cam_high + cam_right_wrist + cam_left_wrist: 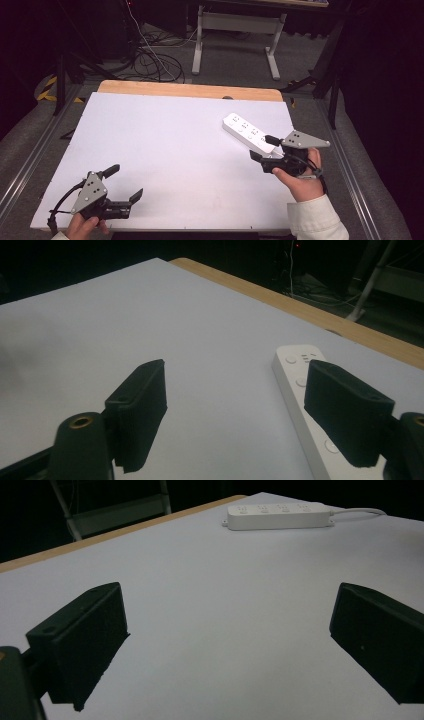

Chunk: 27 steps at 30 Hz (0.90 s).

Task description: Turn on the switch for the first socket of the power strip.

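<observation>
White board covers most of a wooden table (190,90), whose pale wood edge shows along the far side, and dark grey carpet surrounds it. On the board's far right part lies a white plastic power strip (248,132) with a row of sockets on top, set at a slant, its near end toward the right edge. In the left gripper view the same power strip (278,516) lies far off near the board's far corner, with a white cable (359,511) running from its right end. The right gripper (264,147), black with a grey three-cornered plate on top, is held in the person's right hand (298,177), which comes out of a cream sleeve (316,218). Its jaws stand wide apart and hold nothing; one jaw hangs over the near end of the strip, the other over bare board beside it. In the right gripper view the strip (310,412) runs under the right-hand jaw, and whether that jaw touches it cannot be told. The left gripper (126,183), also black with a grey plate, is held in the left hand (85,226) at the board's near left corner, well apart from the strip. Its jaws are spread wide over bare white board and grip nothing. Beyond the table, black and white cables (155,57) lie tangled on the floor, near the white metal legs of another table (237,35).
</observation>
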Motion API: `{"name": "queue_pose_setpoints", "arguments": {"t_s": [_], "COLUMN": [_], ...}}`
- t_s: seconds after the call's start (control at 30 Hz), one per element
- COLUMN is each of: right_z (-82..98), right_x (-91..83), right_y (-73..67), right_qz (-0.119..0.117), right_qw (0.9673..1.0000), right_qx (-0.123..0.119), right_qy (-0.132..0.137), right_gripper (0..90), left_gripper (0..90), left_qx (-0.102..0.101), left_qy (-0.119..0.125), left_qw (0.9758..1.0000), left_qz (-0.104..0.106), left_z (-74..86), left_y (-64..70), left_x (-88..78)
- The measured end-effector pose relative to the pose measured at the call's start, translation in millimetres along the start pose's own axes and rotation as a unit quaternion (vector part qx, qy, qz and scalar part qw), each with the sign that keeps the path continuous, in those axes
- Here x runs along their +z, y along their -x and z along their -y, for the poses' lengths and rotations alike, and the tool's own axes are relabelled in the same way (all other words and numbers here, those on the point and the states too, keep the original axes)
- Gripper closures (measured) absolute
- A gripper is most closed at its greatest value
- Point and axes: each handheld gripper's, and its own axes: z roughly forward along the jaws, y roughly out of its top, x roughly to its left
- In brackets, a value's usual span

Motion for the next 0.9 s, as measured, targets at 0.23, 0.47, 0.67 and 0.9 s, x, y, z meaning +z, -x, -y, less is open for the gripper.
{"name": "queue_pose_setpoints", "arguments": {"t_s": [0.23,0.47,0.67,0.9], "right_z": [12.4,31.1,48.0,75.0], "right_x": [-7.1,-6.5,0.9,13.0], "right_y": [-12.8,-18.1,-21.6,-21.0], "right_qz": [-0.030,-0.057,-0.076,-0.100], "right_qw": [0.9994,0.9982,0.9968,0.9948], "right_qx": [-0.009,-0.005,-0.009,-0.010], "right_qy": [0.012,0.019,0.020,0.019], "right_gripper": [19.3,15.5,11.6,9.0], "left_gripper": [2.8,2.8,2.6,2.5], "left_qx": [-0.003,-0.013,-0.018,-0.021], "left_qy": [0.001,0.004,0.005,0.006], "left_qw": [1.0000,0.9999,0.9998,0.9997], "left_qz": [0.001,0.006,0.008,0.009], "left_z": [-0.3,-0.6,-0.9,-1.1], "left_y": [-0.6,-0.8,-0.8,-0.8], "left_x": [-0.3,-0.5,-0.9,-1.1]}}
